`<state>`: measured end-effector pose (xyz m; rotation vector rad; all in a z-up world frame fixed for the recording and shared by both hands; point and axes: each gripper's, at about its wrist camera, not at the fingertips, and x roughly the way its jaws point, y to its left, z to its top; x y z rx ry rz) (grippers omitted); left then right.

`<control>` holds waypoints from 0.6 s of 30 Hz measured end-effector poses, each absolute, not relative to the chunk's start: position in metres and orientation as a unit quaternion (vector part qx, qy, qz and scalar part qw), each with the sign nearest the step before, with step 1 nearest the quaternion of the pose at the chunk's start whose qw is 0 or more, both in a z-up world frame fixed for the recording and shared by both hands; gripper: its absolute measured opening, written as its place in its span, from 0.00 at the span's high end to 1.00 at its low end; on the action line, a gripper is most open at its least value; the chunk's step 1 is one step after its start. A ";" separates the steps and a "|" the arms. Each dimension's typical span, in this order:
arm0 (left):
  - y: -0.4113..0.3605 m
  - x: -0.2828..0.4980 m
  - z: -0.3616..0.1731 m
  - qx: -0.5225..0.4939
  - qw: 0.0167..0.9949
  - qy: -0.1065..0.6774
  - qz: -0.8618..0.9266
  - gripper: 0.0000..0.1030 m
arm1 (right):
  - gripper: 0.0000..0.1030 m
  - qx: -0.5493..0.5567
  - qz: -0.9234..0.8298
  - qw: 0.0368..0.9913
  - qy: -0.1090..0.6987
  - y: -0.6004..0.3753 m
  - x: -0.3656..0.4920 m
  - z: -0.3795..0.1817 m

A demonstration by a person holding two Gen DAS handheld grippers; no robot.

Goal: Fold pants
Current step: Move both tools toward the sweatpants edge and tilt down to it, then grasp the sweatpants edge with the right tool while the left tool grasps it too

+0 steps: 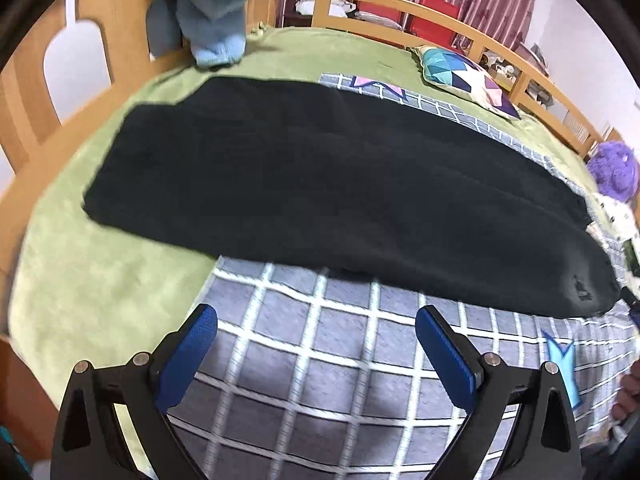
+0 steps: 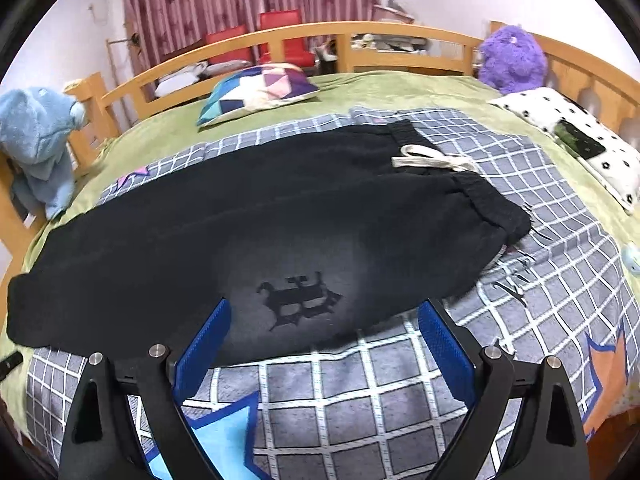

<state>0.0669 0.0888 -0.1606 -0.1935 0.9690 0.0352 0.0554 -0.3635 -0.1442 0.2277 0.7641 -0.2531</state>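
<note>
Both grippers, left (image 1: 316,332) and right (image 2: 324,328), are hovering with fingers spread apart, gripping nothing, while I am facing black pants (image 2: 248,216) lying flat on the checked blanket (image 2: 360,392).

— How is the light?

— Even and indoor, fairly bright. In the right wrist view a pale patch lies on the black pants (image 2: 248,216) at centre bottom, making the fabric look grey around the printed mark; elsewhere the cloth is so dark that its folds barely read.

— Shadows?

— Soft ones only: a thin dark band under the near edge of the pants on the checked blanket (image 2: 360,392).

— Sharpness?

— The left wrist view is smeared; the blanket (image 1: 320,360) lines and the blue plush toy (image 1: 224,4) at upper left streak. The right wrist view is crisper.

— Distortion?

— Strong fisheye: the wooden bed rail (image 2: 320,36) bows, and black corners ring both frames.
</note>
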 end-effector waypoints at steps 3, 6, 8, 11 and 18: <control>0.087 0.063 -0.163 -0.105 0.880 0.463 0.010 0.04 | 0.10 0.120 -0.130 0.915 0.364 -0.372 0.048 -0.146; 0.090 0.061 -0.164 -0.110 0.878 0.466 -0.004 0.06 | 0.18 0.129 -0.131 0.911 0.370 -0.381 0.044 -0.156; 0.096 0.063 -0.167 -0.123 0.873 0.471 -0.002 0.06 | 0.25 0.154 -0.126 0.903 0.381 -0.390 0.044 -0.165; 0.108 0.068 -0.176 -0.163 0.865 0.473 -0.016 0.17 | 0.40 0.192 -0.106 0.889 0.402 -0.402 0.048 -0.179; 0.129 0.092 -0.199 -0.258 0.845 0.464 -0.061 0.30 | 0.45 0.245 -0.089 0.866 0.426 -0.417 0.054 -0.206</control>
